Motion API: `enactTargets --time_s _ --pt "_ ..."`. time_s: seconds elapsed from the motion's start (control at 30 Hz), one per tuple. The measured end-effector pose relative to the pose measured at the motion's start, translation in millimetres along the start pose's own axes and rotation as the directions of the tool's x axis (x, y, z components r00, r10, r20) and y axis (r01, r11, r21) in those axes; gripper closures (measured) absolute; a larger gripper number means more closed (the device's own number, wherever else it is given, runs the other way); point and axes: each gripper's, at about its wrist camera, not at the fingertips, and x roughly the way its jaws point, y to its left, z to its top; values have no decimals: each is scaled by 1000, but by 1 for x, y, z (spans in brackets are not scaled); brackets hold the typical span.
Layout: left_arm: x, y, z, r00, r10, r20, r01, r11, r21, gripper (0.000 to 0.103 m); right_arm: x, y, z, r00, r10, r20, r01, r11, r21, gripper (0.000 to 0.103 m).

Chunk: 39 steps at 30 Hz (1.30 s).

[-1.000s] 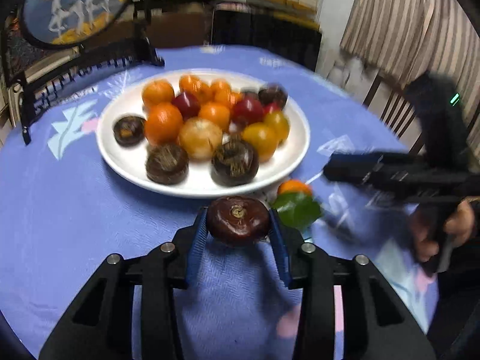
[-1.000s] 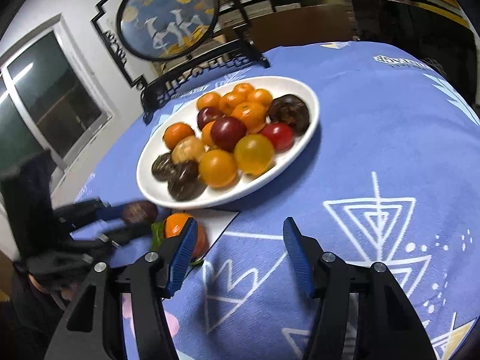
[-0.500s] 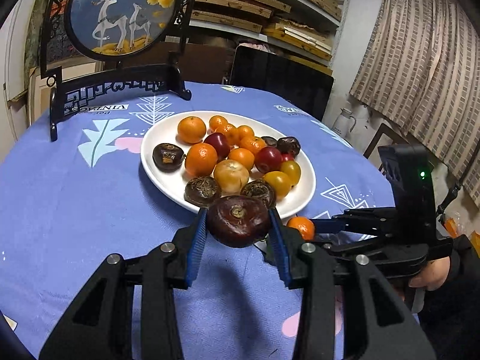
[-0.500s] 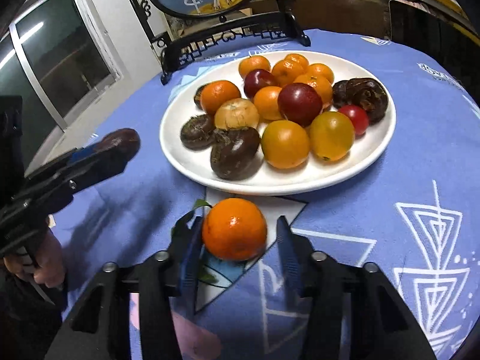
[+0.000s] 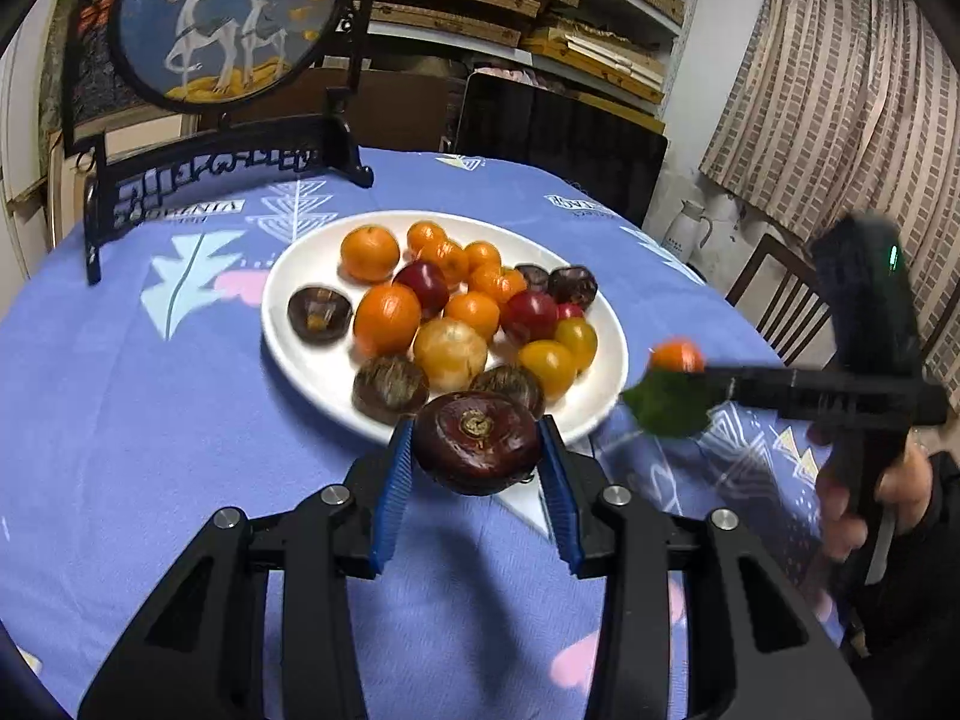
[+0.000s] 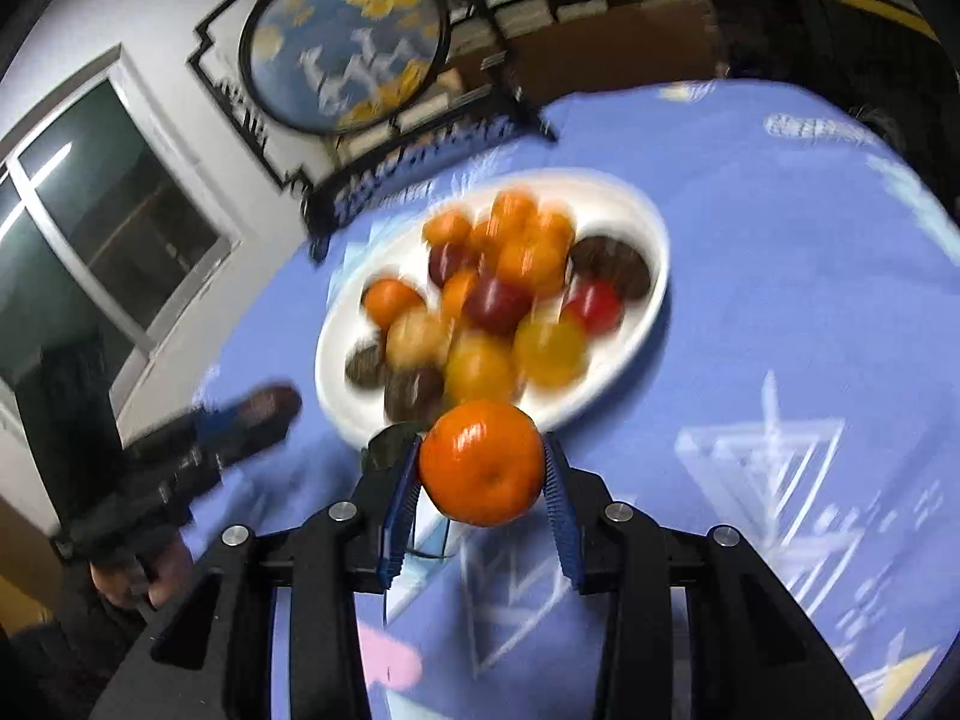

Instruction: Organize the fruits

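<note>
- Water chestnut (image 5: 478, 443) sits low in the frame's centre, wide axis across, stem nub facing you, clamped in your left gripper (image 5: 478, 480).
- Your right gripper (image 6: 482, 480) tilts downward, pinching a tangerine (image 6: 482, 461) before the plate (image 6: 651, 222).

Both tools are built of matte black plastic. On the left gripper (image 5: 477, 468) two angular, hollowed arms are seen, each fitted with round silver screw heads and ended by a blue ribbed pad (image 5: 393, 498) on the inner face. The right gripper (image 6: 483, 468) is made the same way, with matching blue ribbed pads (image 6: 561, 510) and silver screws. On its upright black handle a small green light (image 5: 893, 254) is shown. A dark sleeve (image 5: 936, 516) is worn at the right wrist. The left hand (image 6: 144, 570) is wrapped around a black handle.
</note>
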Motion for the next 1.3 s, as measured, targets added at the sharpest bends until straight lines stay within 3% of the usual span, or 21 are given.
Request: enactTargets --time_s 0.13,0.27,0.3,0.37,0.43,0.5,0.6,0.67,0.73,0.87,1.07,1.3 --pt "16 -10 26 1000 20 9 -20 999 34 63 4 6 53 998 -9 68 9 1000 -1 63" --pt "47 -7 40 998 46 -36 -45 999 27 61 32 8 87 995 -36 91 36 999 2 60" --pt "52 -6 40 998 52 -46 -51 998 22 51 42 9 93 995 -42 86 42 999 -2 57" --pt "60 -1 40 995 72 -68 -72 997 4 35 58 7 97 995 -65 69 65 998 1 34" --pt "53 1 37 995 84 -51 -84 996 2 27 56 2 94 996 -53 70 52 998 16 34" --pt "42 1 34 995 92 -26 -92 996 2 10 48 1 87 996 -53 73 52 999 17 34" --pt "17 -3 22 995 100 2 -100 995 23 7 23 1 61 995 -68 76 67 998 12 29" --pt "4 -7 12 994 112 -2 -112 993 29 5 4 2 38 993 -87 85 87 996 11 12" --pt "-11 -10 0 993 120 -1 -120 992 25 5 -17 1 12 990 -104 95 103 995 14 6" --pt "-43 -20 -25 992 124 10 -124 992 -5 5 -49 2 -29 985 -134 110 133 991 22 4" --pt "-95 -53 -55 975 210 74 -212 977 10 5 -76 17 -68 969 -223 109 225 974 -12 4" --pt "-156 -78 -76 936 327 131 -330 944 -3 5 -129 38 -93 950 -256 181 269 962 -50 4"
